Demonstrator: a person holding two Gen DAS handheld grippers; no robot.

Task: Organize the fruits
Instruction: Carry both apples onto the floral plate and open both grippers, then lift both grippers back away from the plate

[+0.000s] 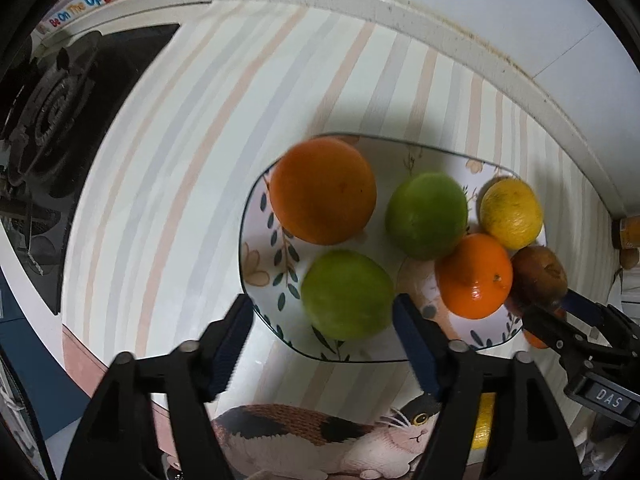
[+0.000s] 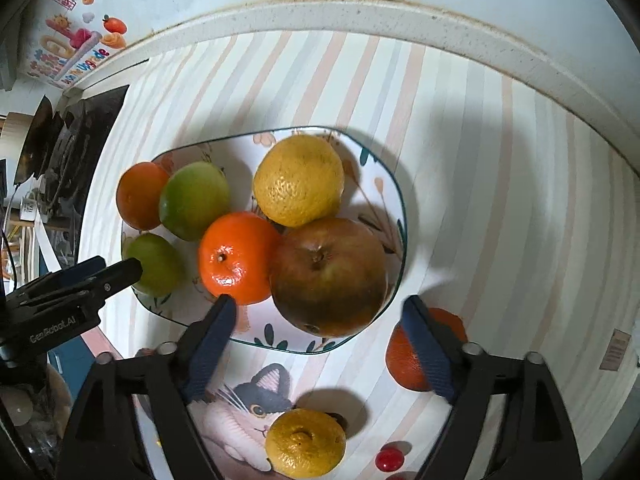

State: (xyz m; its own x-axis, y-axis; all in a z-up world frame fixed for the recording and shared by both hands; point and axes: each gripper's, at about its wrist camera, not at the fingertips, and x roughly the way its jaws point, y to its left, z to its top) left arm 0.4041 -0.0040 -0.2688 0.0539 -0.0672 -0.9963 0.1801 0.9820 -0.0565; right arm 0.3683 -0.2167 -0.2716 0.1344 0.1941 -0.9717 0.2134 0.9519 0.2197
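A floral plate (image 1: 256,276) (image 2: 394,200) on the striped mat holds several fruits: a big orange (image 1: 322,190) (image 2: 138,196), two green fruits (image 1: 346,294) (image 1: 426,216), a yellow citrus (image 1: 512,212) (image 2: 298,180), a small orange (image 1: 474,276) (image 2: 236,258) and a brownish apple (image 1: 538,272) (image 2: 330,276). My left gripper (image 1: 322,336) is open, its jaws either side of the near green fruit (image 2: 156,262). My right gripper (image 2: 318,320) is open around the apple, above it. Off the plate lie a yellow citrus (image 2: 306,442) and an orange (image 2: 404,360).
A gas stove (image 1: 48,128) (image 2: 60,148) sits at the left. A white wall ledge (image 1: 400,12) (image 2: 360,12) runs along the back. A small red object (image 2: 388,459) lies near the front. The mat has a cat picture (image 1: 320,440) (image 2: 256,400).
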